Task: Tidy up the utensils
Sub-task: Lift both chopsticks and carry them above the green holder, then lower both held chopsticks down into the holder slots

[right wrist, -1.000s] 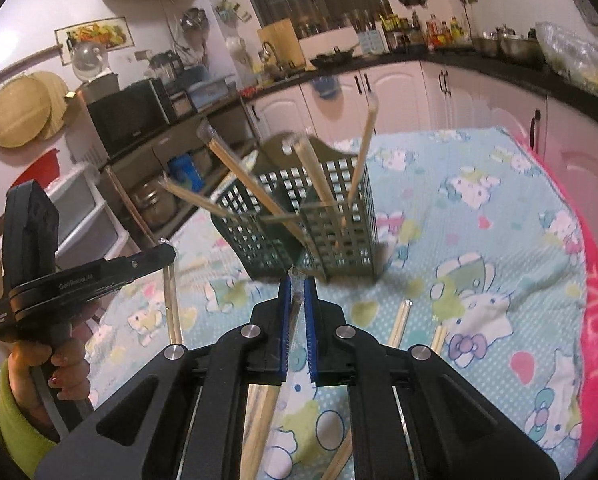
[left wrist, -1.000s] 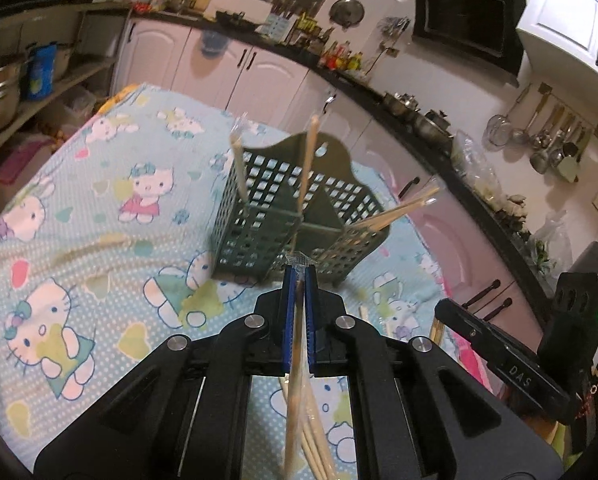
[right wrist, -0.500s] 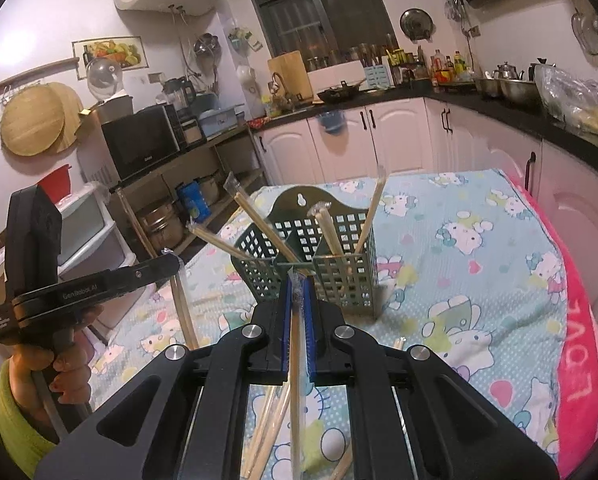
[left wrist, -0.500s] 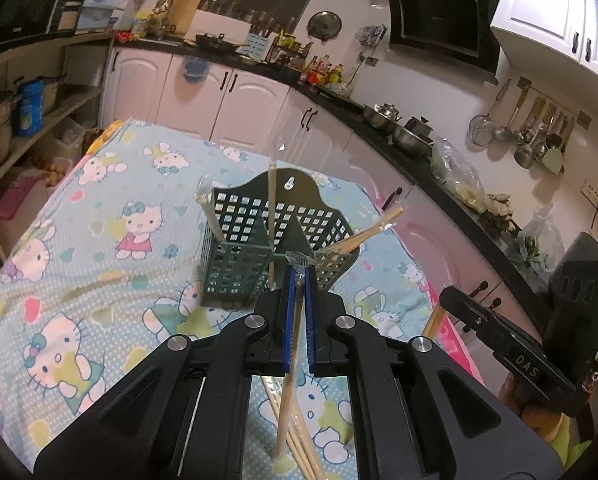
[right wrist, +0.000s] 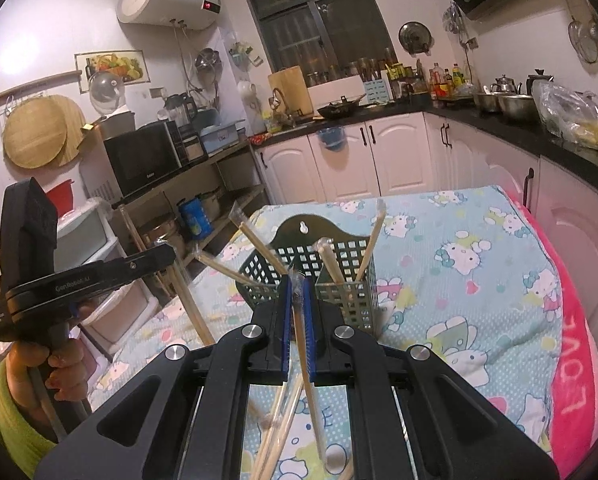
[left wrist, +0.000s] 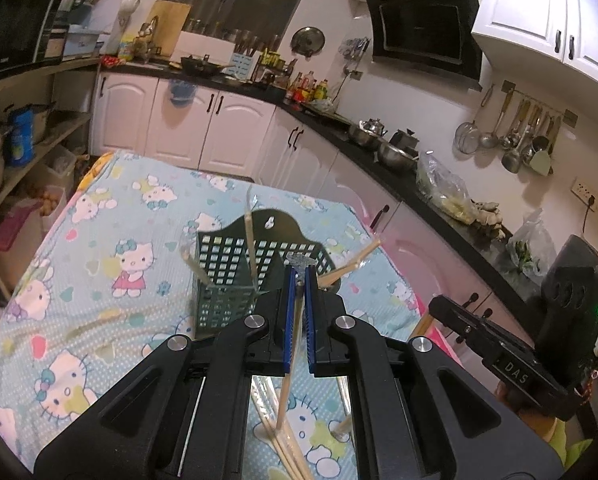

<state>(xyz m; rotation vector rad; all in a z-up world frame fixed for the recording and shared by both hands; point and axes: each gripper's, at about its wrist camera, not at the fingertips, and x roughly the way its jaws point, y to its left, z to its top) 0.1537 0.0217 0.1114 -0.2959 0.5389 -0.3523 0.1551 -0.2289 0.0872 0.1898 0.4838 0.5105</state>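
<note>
A wrapped chopstick (left wrist: pixel 293 344) is pinched near its upper end between the closed blue pads of the left claw (left wrist: pixel 297 280), its lower part hanging free below; a second wrapped chopstick (right wrist: pixel 307 360) is held the same way in the right claw (right wrist: pixel 297 280), a twist of clear wrapper showing just above the pads. Each stick is judged to be very light, stiff and thin, and the smooth plastic sleeve is likely to be slippery, so a grip close to the top end, as taken here, lets the long lower part swing and lead downward into a compartment; a firmer hold nearer the middle would be steadier. The sticks appear pale, bamboo-coloured, straight and slender. Ahead of both claws a dark green perforated utensil holder (right wrist: pixel 339 280) stands upright on the tabletop (left wrist: pixel 99 280), which is covered by a light blue cartoon-cat cloth; several sticks already lean in its compartments, and more loose chopsticks (right wrist: pixel 275 436) lie on the cloth below the claws.
</note>
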